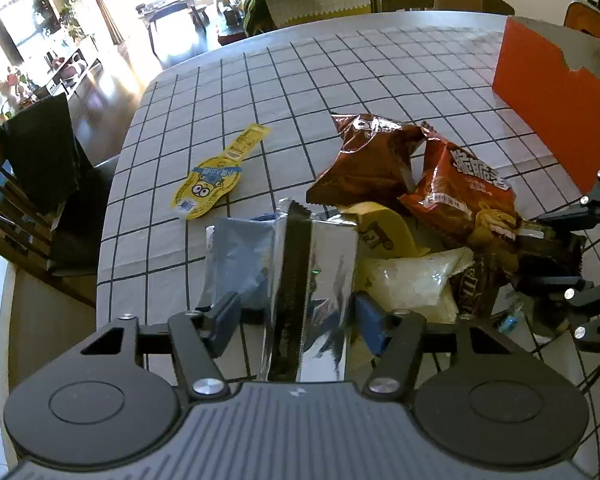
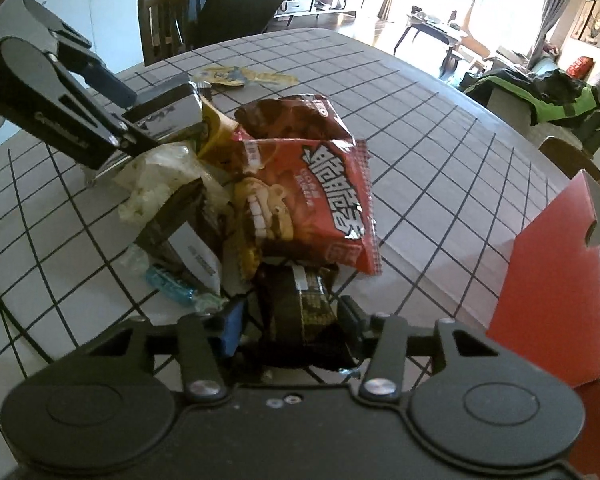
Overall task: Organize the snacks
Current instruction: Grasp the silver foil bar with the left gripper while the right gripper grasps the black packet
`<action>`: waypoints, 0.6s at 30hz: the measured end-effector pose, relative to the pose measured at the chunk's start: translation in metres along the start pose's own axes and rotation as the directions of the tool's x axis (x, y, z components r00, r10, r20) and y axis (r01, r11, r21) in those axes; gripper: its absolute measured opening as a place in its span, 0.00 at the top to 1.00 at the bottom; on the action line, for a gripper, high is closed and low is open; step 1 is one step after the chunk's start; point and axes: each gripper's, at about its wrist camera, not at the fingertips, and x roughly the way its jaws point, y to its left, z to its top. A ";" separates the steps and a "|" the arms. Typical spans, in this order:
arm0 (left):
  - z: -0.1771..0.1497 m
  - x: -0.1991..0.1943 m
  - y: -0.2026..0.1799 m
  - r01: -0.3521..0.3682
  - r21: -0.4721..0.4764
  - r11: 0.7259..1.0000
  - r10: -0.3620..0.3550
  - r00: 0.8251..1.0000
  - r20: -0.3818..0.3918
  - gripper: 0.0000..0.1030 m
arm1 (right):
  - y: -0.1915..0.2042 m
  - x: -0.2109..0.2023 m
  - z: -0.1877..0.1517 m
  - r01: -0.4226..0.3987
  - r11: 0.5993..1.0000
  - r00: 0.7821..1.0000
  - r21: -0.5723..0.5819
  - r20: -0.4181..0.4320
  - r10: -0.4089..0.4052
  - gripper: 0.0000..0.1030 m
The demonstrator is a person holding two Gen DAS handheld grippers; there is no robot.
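- The snacks lie in one loose heap on the checked counter (image 1: 340, 64), with an orange box (image 1: 548, 92) standing open at about two o'clock from the pile in the left wrist view.
- The left tool (image 1: 296, 320) has its pads on either side of a silver foil packet (image 1: 320, 280) that stands on edge at the heap's near side; the pads look closed against it, so I'd say it is held.
- That foil looks thin, crinkly and slick. I'd guess it weighs next to nothing and would slide or buckle if pinched at a puffed part, so the flat seamed strip down its middle seems the safest hold.
- The right tool (image 2: 296, 328) is narrowed around a dark wrapped bar (image 2: 304, 312) at six o'clock of the pile, pads touching both of its sides.
- The bar looks firmer than the bags, stiff enough to lift by its middle, though its glossy wrap could slip.
- The red chip bag (image 2: 320, 196) leans on top of the heap, with a brown bag (image 2: 296, 116) just behind it. Both are air-filled, light and crushable; the crimped top edge is probably the place to take them.
- A clear bag of pale pieces (image 1: 412, 280) is soft and floppy.
- A yellow bottle-shaped sachet (image 1: 216, 172) lies flat and apart at ten o'clock, hard to pick off the cloth.
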 end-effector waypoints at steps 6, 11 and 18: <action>-0.001 0.005 0.001 0.003 -0.006 1.000 -0.004 1.000 -0.028 0.59 | -0.002 -0.001 0.000 -0.013 0.999 1.000 0.041 0.001 0.013 0.63; -0.001 0.004 0.003 0.023 -0.028 0.999 -0.024 0.999 -0.029 0.59 | -0.005 -0.006 -0.001 -0.010 0.994 1.000 0.107 0.006 0.010 0.65; -0.007 -0.010 0.007 0.056 -0.076 0.996 -0.058 0.998 -0.025 0.60 | -0.007 -0.019 -0.007 0.001 0.979 1.000 0.202 0.006 -0.002 0.66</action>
